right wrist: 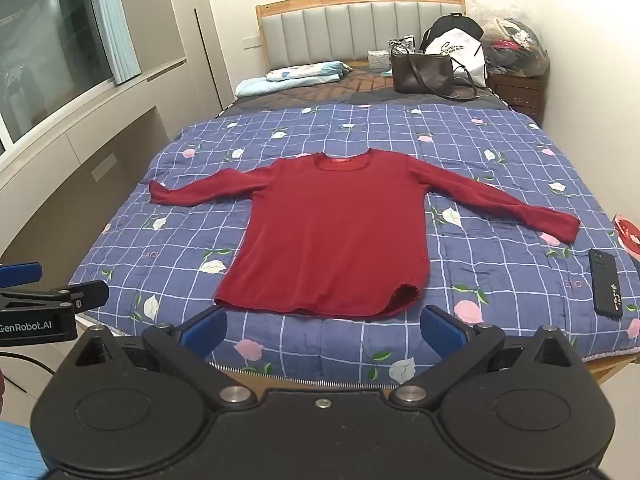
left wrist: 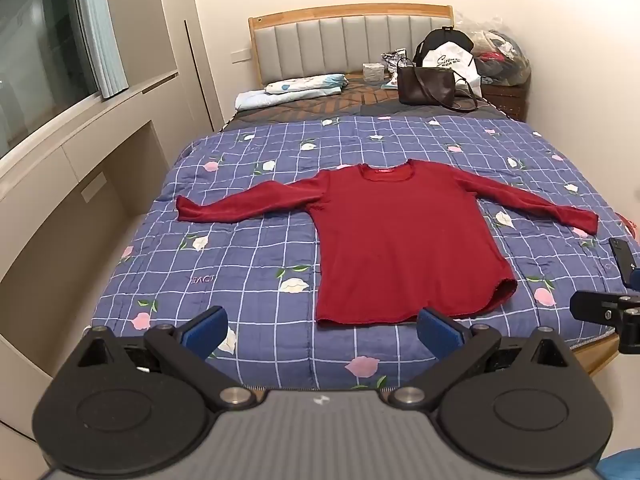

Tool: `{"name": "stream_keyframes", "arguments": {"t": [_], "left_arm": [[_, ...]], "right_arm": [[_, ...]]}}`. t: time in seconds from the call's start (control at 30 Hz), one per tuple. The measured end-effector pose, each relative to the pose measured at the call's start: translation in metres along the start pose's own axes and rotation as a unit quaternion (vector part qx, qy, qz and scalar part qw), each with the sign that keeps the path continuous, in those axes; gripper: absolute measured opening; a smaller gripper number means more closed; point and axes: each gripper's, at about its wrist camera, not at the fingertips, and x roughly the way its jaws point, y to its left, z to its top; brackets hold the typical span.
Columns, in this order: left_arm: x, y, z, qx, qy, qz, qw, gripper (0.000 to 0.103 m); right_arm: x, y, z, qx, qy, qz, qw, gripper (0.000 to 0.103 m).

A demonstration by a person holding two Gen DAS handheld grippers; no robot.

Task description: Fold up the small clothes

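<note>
a: left wrist view first. your left claw (left wrist: pixel 322 326) is spread wide, holding nothing, hovering at the foot of the bed (left wrist: pixel 256 248). the shirt (left wrist: pixel 400 240) lies flat on the quilt, face up, sleeves out to both sides, hem nearest you.

b: how will it handle?

a: my guess: light, soft knit, limp. it'll drape and drag on the quilt, so lift rather than slide. pinch the left cuff (left wrist: pixel 188 212) or the shoulder seam, one layer of sleeve only.

b: and the right wrist view?

a: your right claw (right wrist: pixel 322 326) is also spread and empty, just short of the hem (right wrist: pixel 316 310). the right cuff (right wrist: pixel 560 228) lies well out toward the bed's edge; a phone (right wrist: pixel 606 284) sits near it, apart from the cloth. take that cuff clear of the phone. the hem corner curls slightly, so it may be a poor grip.
</note>
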Motion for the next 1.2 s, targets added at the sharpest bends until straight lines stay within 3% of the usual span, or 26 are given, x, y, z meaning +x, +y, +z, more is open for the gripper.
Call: {"name": "stream_keyframes", "arguments": {"t": [1.2], "left_arm": [[0.001, -0.004, 0.001, 0.008, 0.004, 0.007, 0.9999, 0.103]], "right_arm": [[0.002, 0.002, -0.001, 0.005, -0.001, -0.012, 1.000, 0.103]]}}
